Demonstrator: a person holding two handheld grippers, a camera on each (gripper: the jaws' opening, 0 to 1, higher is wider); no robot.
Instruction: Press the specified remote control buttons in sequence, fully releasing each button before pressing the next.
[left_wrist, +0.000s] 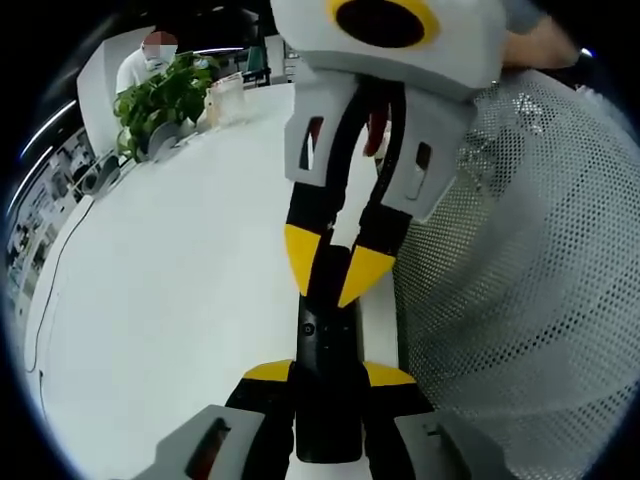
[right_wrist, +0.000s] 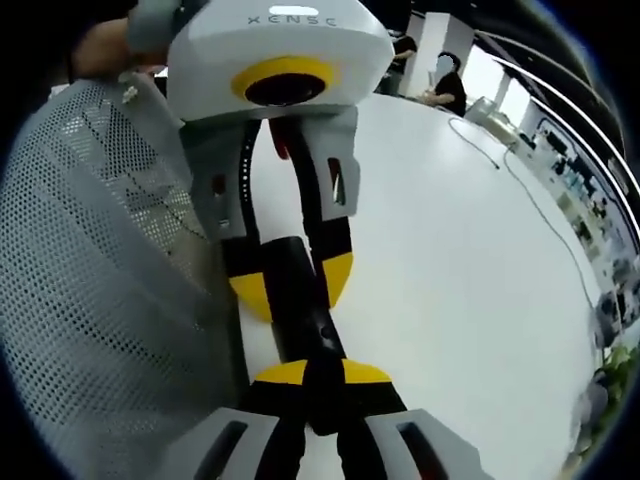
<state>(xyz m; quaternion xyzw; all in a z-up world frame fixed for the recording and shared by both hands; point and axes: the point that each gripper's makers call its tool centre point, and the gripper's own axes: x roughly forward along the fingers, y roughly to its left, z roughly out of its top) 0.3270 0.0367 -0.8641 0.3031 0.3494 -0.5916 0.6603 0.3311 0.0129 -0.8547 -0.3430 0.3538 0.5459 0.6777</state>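
Black remote control (left_wrist: 327, 375) lies lengthwise on the white table (left_wrist: 170, 300), right at its edge next to a person in a white mesh garment (left_wrist: 520, 280); left gripper (left_wrist: 328, 378) has its yellow-tipped jaws clenched on the remote's near end in the left gripper view, prob. to pin it flat so a press doesn't skid it; in the right gripper view the same grip shows from the far side, the left gripper's jaws (right_wrist: 290, 285) flanking the remote (right_wrist: 300, 315) on both long edges; right gripper (right_wrist: 318, 375) comes in from the opposite end, its yellow tips close together and right over the remote's near portion; in the left gripper view the right gripper (left_wrist: 330, 270) has tips nearly converged to a point on the remote's top face, approx. where a small round button sits; looks like the narrow tip serves as the pressing finger, jaws closed w/o grasping anything, though actual contact w/ a button can't be told; which button in the sequence also unclear, so progress can't be judged; background: a potted plant (left_wrist: 165, 100) at the table's far end, a cable (right_wrist: 540, 200) trailing across the table, well apart from the work.
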